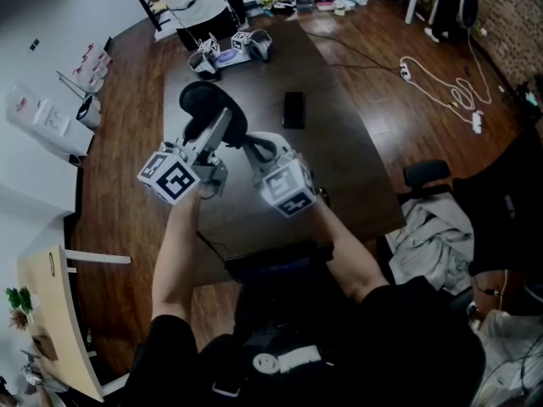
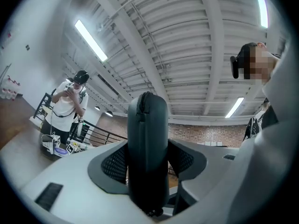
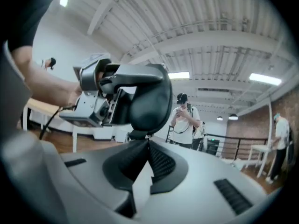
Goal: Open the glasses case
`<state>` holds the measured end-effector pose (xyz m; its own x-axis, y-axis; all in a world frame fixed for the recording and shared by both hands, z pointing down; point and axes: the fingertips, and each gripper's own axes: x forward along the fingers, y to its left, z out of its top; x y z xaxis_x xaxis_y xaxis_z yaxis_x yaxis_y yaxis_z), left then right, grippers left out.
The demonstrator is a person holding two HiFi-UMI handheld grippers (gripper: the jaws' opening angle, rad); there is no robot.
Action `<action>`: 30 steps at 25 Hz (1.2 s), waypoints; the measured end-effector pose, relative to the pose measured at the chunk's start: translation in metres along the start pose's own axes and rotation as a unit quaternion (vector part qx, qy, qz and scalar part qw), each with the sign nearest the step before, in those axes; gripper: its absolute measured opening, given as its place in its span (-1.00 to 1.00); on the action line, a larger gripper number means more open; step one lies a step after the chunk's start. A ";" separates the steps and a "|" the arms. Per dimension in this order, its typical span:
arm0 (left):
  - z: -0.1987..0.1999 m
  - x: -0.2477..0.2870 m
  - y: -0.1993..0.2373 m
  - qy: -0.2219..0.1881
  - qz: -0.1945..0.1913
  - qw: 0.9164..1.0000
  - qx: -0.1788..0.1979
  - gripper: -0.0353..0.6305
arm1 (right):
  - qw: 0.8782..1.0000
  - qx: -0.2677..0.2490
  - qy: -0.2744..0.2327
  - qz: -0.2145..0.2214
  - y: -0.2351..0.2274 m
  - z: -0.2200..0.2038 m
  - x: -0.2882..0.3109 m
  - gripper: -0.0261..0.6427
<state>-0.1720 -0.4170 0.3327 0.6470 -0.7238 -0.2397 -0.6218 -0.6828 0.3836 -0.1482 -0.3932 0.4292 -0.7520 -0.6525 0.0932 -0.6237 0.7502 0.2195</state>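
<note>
The glasses case is held above the table, clamped across its width by the left gripper. The right gripper has its 2 jaws pinched together on what looks like the zipper tab at the case's end. I judge the left should hold firm as the right draws the tab along the zip's curve; open air surrounds both, with the table well below.

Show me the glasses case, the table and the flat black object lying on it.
case (image 2: pixel 148 153), left gripper view, middle of its dark shell.
table (image 1: pixel 344 164), head view, bare part of its top.
flat black object (image 1: pixel 293 108), head view, its centre.
</note>
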 end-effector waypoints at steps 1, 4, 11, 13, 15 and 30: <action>0.002 -0.001 0.001 -0.010 0.000 1.000 -0.011 -0.13 | 0.999 0.040 -0.010 0.011 0.000 0.000 -0.001 -0.86; 0.008 -0.003 0.004 -0.027 -0.003 0.999 -0.034 -0.13 | 0.986 0.151 -0.042 0.056 -0.003 -0.005 -0.003 -0.86; 0.033 -0.011 0.003 -0.054 -0.007 0.998 -0.025 -0.14 | 0.893 0.388 -0.140 0.180 -0.021 -0.001 -0.024 -0.09; 0.027 -0.009 0.000 -0.051 -0.025 0.997 -0.047 -0.14 | 0.862 0.422 -0.182 0.215 -0.021 0.020 -0.030 0.13; 0.015 -0.003 -0.012 -0.037 -0.049 0.997 -0.056 -0.14 | 0.851 0.430 -0.203 0.223 -0.022 0.035 -0.033 0.17; -0.049 -0.026 -0.007 0.219 -0.080 0.957 0.171 0.03 | 0.986 0.056 -0.071 0.139 -0.033 0.036 -0.048 -0.13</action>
<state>-0.1630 -0.3884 0.3803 0.8228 -0.5469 0.1547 -0.5584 -0.8286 0.0401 -0.0997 -0.3829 0.3829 -0.9149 -0.4036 -0.0032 -0.4021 0.9107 0.0949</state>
